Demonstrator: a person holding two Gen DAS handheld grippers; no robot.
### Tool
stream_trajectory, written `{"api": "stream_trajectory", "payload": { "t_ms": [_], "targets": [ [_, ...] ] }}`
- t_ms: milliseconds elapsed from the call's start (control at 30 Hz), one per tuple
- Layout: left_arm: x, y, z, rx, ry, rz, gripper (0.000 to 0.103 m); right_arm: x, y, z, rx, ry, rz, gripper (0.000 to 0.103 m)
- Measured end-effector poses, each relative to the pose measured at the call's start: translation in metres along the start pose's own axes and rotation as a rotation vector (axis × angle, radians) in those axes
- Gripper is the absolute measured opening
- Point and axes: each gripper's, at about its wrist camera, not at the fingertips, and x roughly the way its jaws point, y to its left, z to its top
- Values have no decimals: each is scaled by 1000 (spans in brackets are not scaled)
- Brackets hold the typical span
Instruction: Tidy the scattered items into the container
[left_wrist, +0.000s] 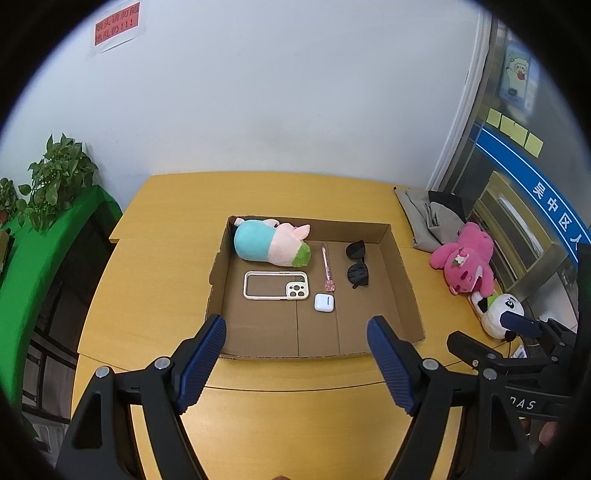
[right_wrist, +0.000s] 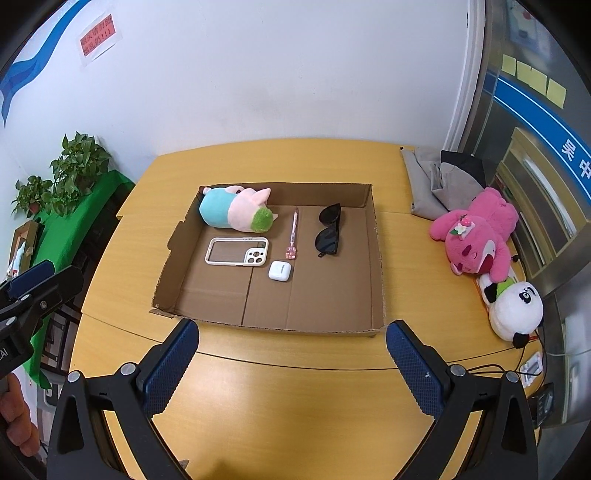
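A shallow cardboard box (left_wrist: 402, 280) (right_wrist: 376, 258) lies on the yellow table. Inside it lie a blue-and-pink plush pig (left_wrist: 269, 242) (right_wrist: 236, 212), a white phone case (left_wrist: 275, 285) (right_wrist: 236, 252), a pink pen (left_wrist: 327, 267) (right_wrist: 292, 233), a white earbud case (left_wrist: 324, 302) (right_wrist: 279, 270) and black sunglasses (left_wrist: 356, 264) (right_wrist: 328, 230). My left gripper (left_wrist: 297, 332) is open and empty above the box's near edge. My right gripper (right_wrist: 293, 338) is open and empty just in front of the box.
A pink plush bear (left_wrist: 467, 264) (right_wrist: 476, 234) and a panda plush (left_wrist: 498, 314) (right_wrist: 515, 308) lie on the table's right side, outside the box. Folded grey cloth (right_wrist: 436, 181) lies at the back right. Potted plants (right_wrist: 74, 170) stand left of the table.
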Motion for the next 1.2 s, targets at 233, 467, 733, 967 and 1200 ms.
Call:
{"api": "stream_trajectory", "payload": {
  "t_ms": [233,467,733,967,1200],
  "targets": [
    [1,-3,0,8,7,0,79,-2,-2,-2,4,-1,-6,103],
    [5,-6,-1,16,17,-8,79,-3,-3,-3,8,3,-8,103],
    [9,-7,-2,16,26,-14,79,-2,-3,-3,9,4,-7,103],
    [14,-6,-1,14,33,-13,79,1,-3,-3,9,7,-9,103],
    [22,-4,0,16,52,-20,79,8,-5,-1,7,20,-11,103]
  ]
}}
